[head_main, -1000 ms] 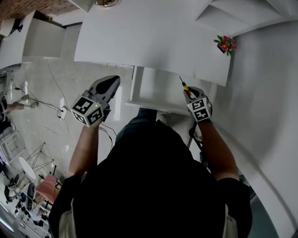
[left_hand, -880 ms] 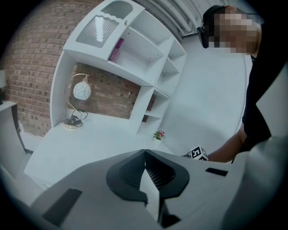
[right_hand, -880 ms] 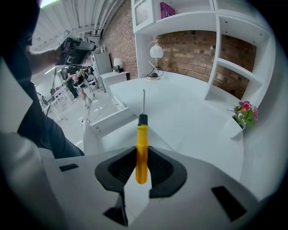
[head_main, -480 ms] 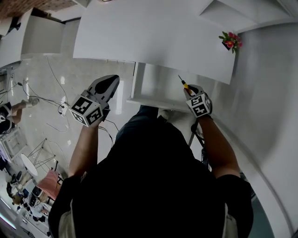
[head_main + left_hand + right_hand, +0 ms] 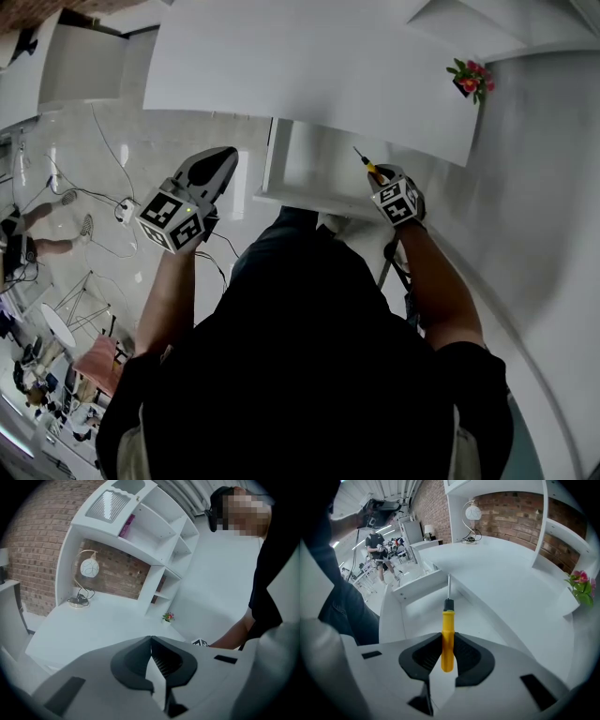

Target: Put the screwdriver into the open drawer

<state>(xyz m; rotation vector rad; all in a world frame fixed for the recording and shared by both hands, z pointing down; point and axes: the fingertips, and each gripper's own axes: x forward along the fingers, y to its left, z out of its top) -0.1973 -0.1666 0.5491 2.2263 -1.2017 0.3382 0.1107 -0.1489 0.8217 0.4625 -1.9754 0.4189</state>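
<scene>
While pinched in the right claw (image 5: 446,644), screwdriver (image 5: 448,620) tip-forward over open drawer (image 5: 423,611).

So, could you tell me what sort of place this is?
Probably a mock study corner inside a workshop: a white desk with shelves, a globe lamp against a brick wall, and loose cables across the floor.

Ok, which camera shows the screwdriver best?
The right gripper view. There the screwdriver fills the middle, its yellow handle clamped in the right gripper and its shaft pointing toward the open drawer. The head view shows it only small, poking out beyond that gripper. The left gripper view does not show it.
</scene>
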